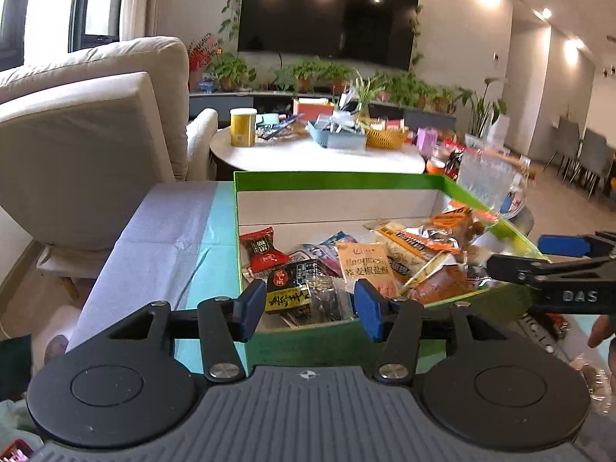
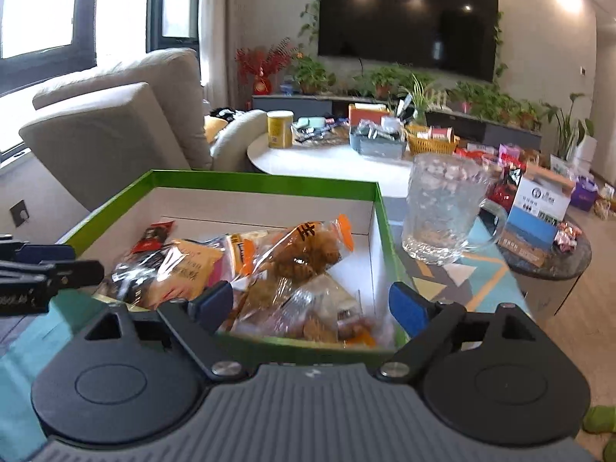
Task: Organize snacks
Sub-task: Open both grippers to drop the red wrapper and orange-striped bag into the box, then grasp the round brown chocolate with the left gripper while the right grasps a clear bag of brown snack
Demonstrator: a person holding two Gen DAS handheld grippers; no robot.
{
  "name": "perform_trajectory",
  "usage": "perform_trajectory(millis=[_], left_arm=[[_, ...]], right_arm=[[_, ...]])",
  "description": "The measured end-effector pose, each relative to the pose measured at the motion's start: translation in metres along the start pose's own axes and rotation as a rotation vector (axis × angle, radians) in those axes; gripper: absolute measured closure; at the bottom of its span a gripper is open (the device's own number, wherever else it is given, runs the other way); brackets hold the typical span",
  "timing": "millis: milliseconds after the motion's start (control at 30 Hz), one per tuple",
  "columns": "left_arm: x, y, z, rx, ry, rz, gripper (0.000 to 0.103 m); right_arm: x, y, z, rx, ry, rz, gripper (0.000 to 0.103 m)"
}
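White letters "DAS" stand on the black body of the right gripper (image 1: 554, 265) at the right edge. In the green box (image 1: 346, 180), a tan packet (image 1: 365, 265) reads "荞麦椒盐酥". Other packet print is too blurred.

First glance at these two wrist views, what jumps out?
The green box, open and heaped with snack packets, sits right ahead of both open grippers, left gripper and right gripper. A clear glass mug stands just right of the box. Behind, a big dark TV hangs over a row of plants.
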State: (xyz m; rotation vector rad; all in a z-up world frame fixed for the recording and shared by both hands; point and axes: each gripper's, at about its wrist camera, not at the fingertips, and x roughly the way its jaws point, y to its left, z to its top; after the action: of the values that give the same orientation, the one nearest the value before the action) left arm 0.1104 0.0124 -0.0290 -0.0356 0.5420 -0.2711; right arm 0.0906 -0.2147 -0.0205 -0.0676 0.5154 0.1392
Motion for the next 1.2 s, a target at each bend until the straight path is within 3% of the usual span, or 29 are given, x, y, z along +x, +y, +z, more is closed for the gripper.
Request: perform_trajectory(millis=[233, 367, 533, 700, 833, 1200], left_arm=[[-0.027, -0.004, -0.010, 0.045, -0.035, 0.007, 0.052], [-0.030, -0.001, -0.023, 0.041, 0.008, -0.012, 0.050], [-0.022, 0.004, -0.034, 0.018, 0.054, 0.030, 0.050], [-0.014, 0.006, -0.038, -0.006, 0.068, 0.037, 0.050], [-0.010, 0.003, -0.041, 0.012, 0.073, 0.038, 0.050], [-0.001, 0.003, -0.047, 0.010, 0.108, -0.027, 0.050]], right_arm=[[-0.042, -0.018, -0.005, 0.009, -0.057, -0.076, 0.055], [-0.053, -0.040, -0.013, 0.077, -0.043, -0.129, 0.055], [-0.058, -0.055, -0.033, 0.143, 0.013, -0.156, 0.055], [-0.063, -0.045, -0.066, 0.180, 0.062, -0.126, 0.055], [-0.065, -0.027, -0.088, 0.130, 0.099, -0.084, 0.055], [-0.049, -0.018, -0.096, 0.101, 0.124, -0.096, 0.055]])
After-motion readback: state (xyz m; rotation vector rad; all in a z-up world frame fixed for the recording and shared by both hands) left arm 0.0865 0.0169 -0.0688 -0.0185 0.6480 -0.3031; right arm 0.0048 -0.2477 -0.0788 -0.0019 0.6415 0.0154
